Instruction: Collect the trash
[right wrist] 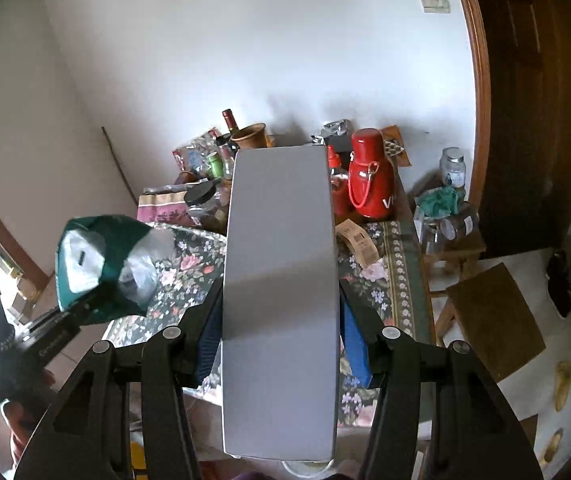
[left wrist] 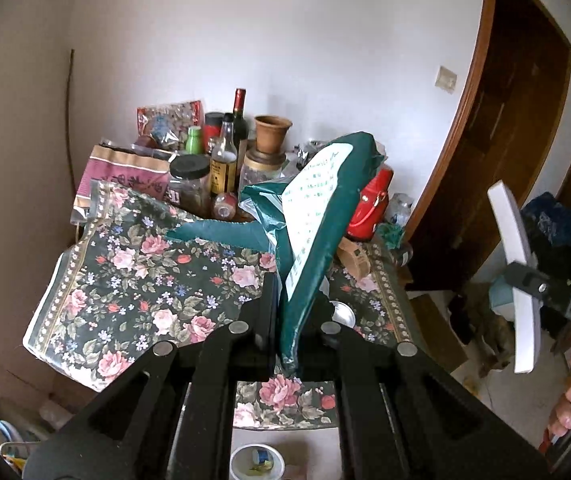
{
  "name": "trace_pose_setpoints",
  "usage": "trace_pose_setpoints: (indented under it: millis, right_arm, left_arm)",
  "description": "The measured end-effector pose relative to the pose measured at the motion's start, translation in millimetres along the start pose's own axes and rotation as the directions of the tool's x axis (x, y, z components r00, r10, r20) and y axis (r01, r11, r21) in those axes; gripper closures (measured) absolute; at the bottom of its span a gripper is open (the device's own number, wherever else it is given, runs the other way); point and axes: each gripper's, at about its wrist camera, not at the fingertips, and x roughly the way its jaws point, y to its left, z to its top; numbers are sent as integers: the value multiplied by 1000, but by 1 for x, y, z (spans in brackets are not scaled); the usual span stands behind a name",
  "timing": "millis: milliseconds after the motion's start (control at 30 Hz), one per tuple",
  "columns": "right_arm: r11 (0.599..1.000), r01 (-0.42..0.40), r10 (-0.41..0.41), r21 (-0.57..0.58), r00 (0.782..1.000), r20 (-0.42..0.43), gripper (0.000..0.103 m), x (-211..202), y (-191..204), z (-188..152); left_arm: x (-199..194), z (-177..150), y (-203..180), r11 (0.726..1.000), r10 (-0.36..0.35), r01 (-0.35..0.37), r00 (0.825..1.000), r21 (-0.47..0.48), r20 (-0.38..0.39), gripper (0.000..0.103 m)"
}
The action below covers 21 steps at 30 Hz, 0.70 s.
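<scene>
My left gripper (left wrist: 297, 312) is shut on a crumpled dark green plastic bag (left wrist: 317, 216) with a white printed label, held up above the floral tablecloth (left wrist: 133, 280). The bag also shows in the right wrist view (right wrist: 101, 264), at the left, in the left gripper (right wrist: 85, 304). My right gripper (right wrist: 281, 320) is shut on a flat grey-white box (right wrist: 281, 300) that stands upright between the blue pads (right wrist: 355, 344). In the left wrist view this box (left wrist: 513, 272) shows edge-on at the right, with the right gripper (left wrist: 525, 280) around it.
The table's far side holds bottles (left wrist: 225, 160), jars (left wrist: 191, 184), a clay pot (left wrist: 271, 132), a red flask (right wrist: 371, 180), a paper tag (right wrist: 359, 242). A white bin (left wrist: 257, 462) stands on the floor below the table's edge. Wooden stools (right wrist: 493, 316) and a brown door (right wrist: 533, 100) are at right.
</scene>
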Motion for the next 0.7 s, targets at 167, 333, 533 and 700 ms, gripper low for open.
trace_pose_setpoints:
  millis: [167,333,533,700]
  right_arm:
    - [1000,30,-30,3,1000,7,54,-14,17,-23]
    - [998,60,-60,33,998,7,54,-28,51,-57]
    - [996,64,-63,56,998,-15,54,-46,92,-94]
    - [994,84,-82,70,996,-33,54,-59,114,-125]
  left_arm:
    - [-29,-14,15,1000,-28,28,999,5,21,98]
    - [-63,-36,41,998,-56,56,998,26,6,98]
    - [-106,-73,76,997,-73,74,997,35,-32,98]
    - [-134,-103,100,995,-86,88,995,44,-51,98]
